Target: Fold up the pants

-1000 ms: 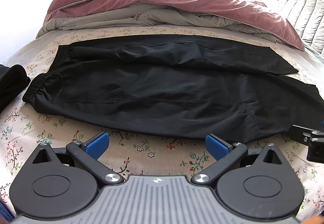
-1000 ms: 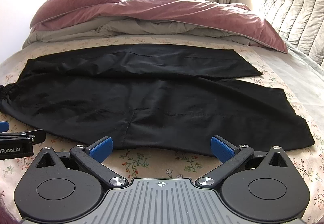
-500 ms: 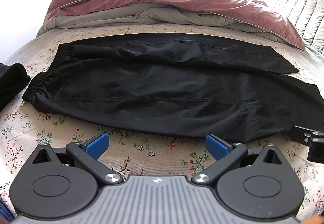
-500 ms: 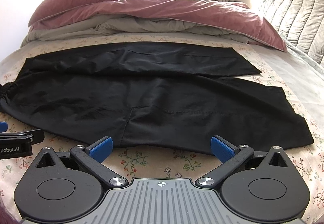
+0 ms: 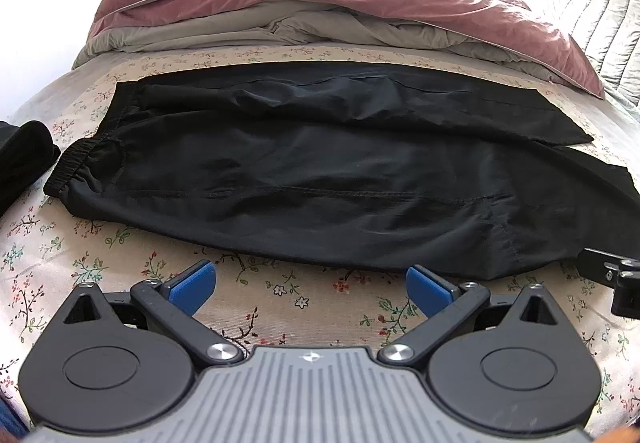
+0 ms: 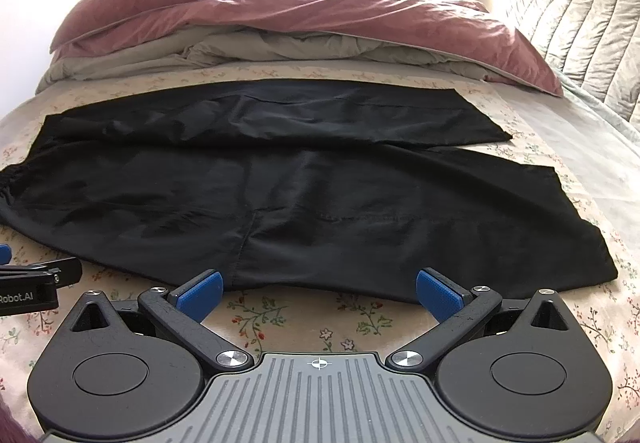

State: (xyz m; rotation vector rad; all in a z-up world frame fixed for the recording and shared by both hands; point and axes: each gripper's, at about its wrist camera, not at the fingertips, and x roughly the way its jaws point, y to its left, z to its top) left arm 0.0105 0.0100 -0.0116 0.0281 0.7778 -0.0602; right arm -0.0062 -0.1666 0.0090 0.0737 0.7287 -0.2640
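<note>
Black pants lie flat across the floral bed sheet, waistband at the left, two legs reaching right, the far leg partly under the near one. They also show in the right wrist view. My left gripper is open and empty, just short of the pants' near edge towards the waist. My right gripper is open and empty at the near edge towards the leg ends, its fingertips at the hem of the cloth.
A pink and grey duvet is heaped at the far side of the bed. A dark folded garment lies at the left. A quilted grey cushion stands at the right. Each gripper shows at the other view's edge.
Both grippers have crept slightly forward towards the pants' near edge. The pants have not moved.
</note>
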